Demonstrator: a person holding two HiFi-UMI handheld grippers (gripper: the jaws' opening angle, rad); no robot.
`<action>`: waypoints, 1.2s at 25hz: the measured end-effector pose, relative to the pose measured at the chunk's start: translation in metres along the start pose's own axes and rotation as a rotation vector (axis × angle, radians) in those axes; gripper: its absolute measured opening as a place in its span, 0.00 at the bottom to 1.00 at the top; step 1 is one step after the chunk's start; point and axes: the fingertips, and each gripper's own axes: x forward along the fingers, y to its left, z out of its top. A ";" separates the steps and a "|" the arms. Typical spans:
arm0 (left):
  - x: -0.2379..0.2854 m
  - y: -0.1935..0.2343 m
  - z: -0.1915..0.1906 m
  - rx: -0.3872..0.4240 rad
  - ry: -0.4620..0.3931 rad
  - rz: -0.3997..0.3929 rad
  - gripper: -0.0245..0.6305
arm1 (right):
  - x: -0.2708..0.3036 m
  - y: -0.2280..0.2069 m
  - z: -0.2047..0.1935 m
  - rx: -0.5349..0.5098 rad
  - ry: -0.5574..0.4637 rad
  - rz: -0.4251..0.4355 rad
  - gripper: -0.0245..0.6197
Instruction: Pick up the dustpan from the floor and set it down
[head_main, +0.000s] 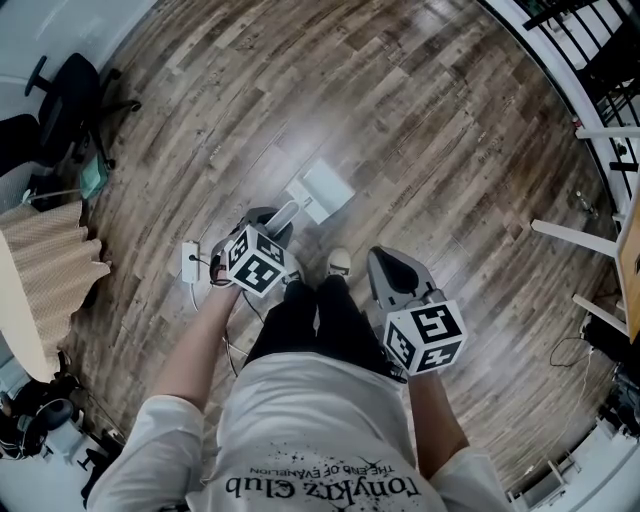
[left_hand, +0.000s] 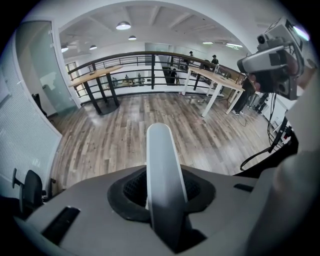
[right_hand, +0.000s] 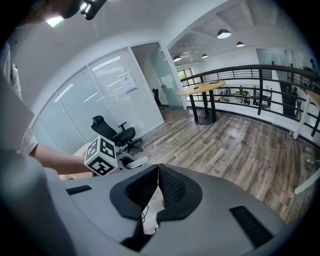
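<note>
The white dustpan (head_main: 322, 190) lies on the wooden floor just ahead of my feet, and its long handle (head_main: 284, 214) slopes back up to my left gripper (head_main: 272, 226). In the left gripper view the pale handle (left_hand: 162, 160) stands up between the black pads (left_hand: 132, 189) of the left gripper (left_hand: 167, 192). Ribbed pad face shows on both sides of it, so the jaws stand a little open around it. My right gripper (head_main: 382, 260) hangs over the floor to the right of my legs. Its pads meet at the tip with nothing in them (right_hand: 157, 172).
A white power strip (head_main: 190, 262) with cables lies on the floor left of my left hand. An office chair (head_main: 70, 90) and a beige folded screen (head_main: 45, 255) stand at the left. White table legs (head_main: 575, 238) and a black railing (head_main: 590, 40) are at the right.
</note>
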 end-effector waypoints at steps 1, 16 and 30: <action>0.001 -0.001 0.000 -0.003 0.002 -0.012 0.23 | -0.001 0.000 -0.001 0.001 -0.002 -0.002 0.08; -0.014 -0.006 0.009 -0.040 -0.037 -0.047 0.49 | -0.020 0.000 -0.001 -0.005 -0.035 -0.016 0.08; -0.092 -0.007 0.025 -0.062 -0.177 0.063 0.48 | -0.044 0.023 0.010 -0.052 -0.098 0.016 0.08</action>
